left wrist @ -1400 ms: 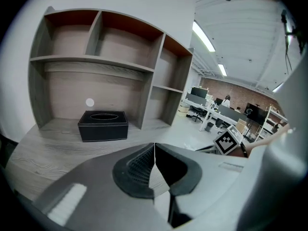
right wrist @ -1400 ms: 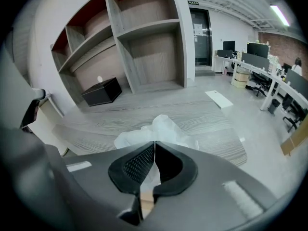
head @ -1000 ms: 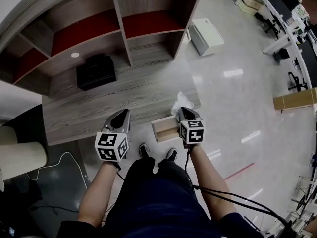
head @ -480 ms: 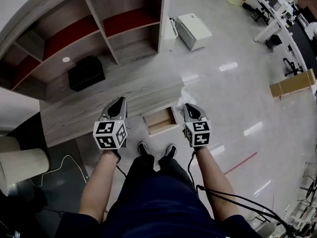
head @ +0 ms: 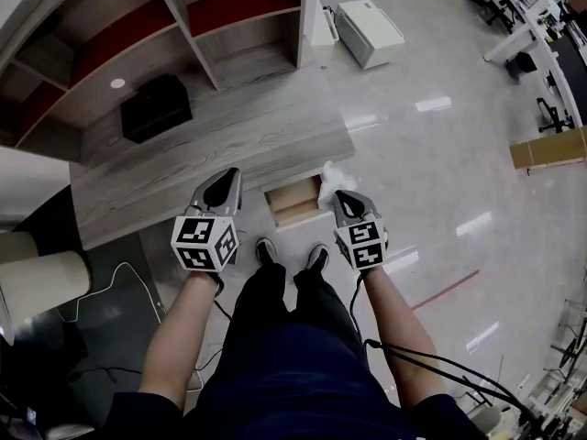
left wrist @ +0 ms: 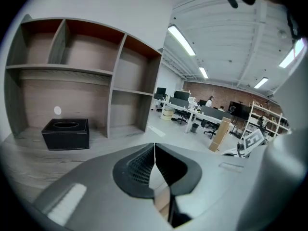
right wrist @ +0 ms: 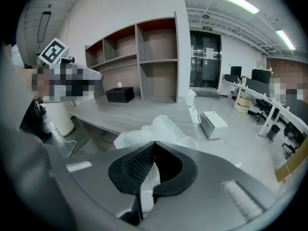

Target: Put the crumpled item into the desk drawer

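Observation:
A crumpled white item is pinched in my right gripper, whose jaws are shut on it; in the head view this item sticks out past the right gripper, just right of the open desk drawer. The drawer is light wood inside and hangs out from the front edge of the grey wooden desk. My left gripper hovers over the desk's front edge, left of the drawer. In the left gripper view its jaws are closed together with nothing between them.
A black box sits on the desk by the shelf unit. A white appliance stands on the glossy floor beyond the desk. A pale cylinder and cables lie at left. The person's shoes stand below the drawer.
Both grippers have shifted across the scene: the right one with the white item has come from over the desk corner to beside the open drawer. The left one stays over the desk's front edge.

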Demonstrator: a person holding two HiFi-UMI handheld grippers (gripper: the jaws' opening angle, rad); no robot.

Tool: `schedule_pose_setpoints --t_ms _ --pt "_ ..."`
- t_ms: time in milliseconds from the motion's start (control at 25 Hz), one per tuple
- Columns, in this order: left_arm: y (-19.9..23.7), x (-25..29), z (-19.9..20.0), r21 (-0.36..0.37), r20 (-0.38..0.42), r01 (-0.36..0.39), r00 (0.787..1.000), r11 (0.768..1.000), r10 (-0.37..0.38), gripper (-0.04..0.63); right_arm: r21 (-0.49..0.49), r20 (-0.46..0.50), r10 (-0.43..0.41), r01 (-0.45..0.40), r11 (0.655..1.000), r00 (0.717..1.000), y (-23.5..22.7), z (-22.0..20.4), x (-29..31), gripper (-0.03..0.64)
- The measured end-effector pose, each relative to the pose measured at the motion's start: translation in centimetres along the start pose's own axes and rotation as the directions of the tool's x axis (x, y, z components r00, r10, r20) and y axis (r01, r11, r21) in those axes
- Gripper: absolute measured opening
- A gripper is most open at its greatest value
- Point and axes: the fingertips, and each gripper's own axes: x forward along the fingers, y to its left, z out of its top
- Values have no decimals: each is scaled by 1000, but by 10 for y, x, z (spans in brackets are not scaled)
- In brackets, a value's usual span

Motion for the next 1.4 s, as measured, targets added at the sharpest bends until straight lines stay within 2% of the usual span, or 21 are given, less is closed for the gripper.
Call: schedule_pose_setpoints --t_ms 160,320,520,800,960,1280,1400 --pt "-1 3 -12 26 -17 22 1000 999 -22 5 -138 -64 48 -57 989 997 17 -22 25 8" --pt "8 0 -21 14 -30 4 1000 1000 -4 5 -299 -153 94 -137 944 984 33 -48 44 8" --pt "26 -3 -36 -5 -56 -33 998 999 33 5 -407 -222 130 -213 888 966 43 -70 68 8" --pt "44 -11 -62 -44 -98 -88 992 995 84 5 -454 -291 209 -327 829 933 60 -96 101 8" --pt "52 -16 -74 -67 -118 -111 988 992 103 5 -486 -359 215 -379 787 908 66 -115 116 8" --pt "65 -19 -89 -93 -142 -152 980 984 138 5 -464 -460 221 -445 766 860 71 -134 141 9" --pt "68 -20 -93 -100 -145 -164 978 981 149 5 -462 -469 205 -436 772 859 68 -134 151 9"
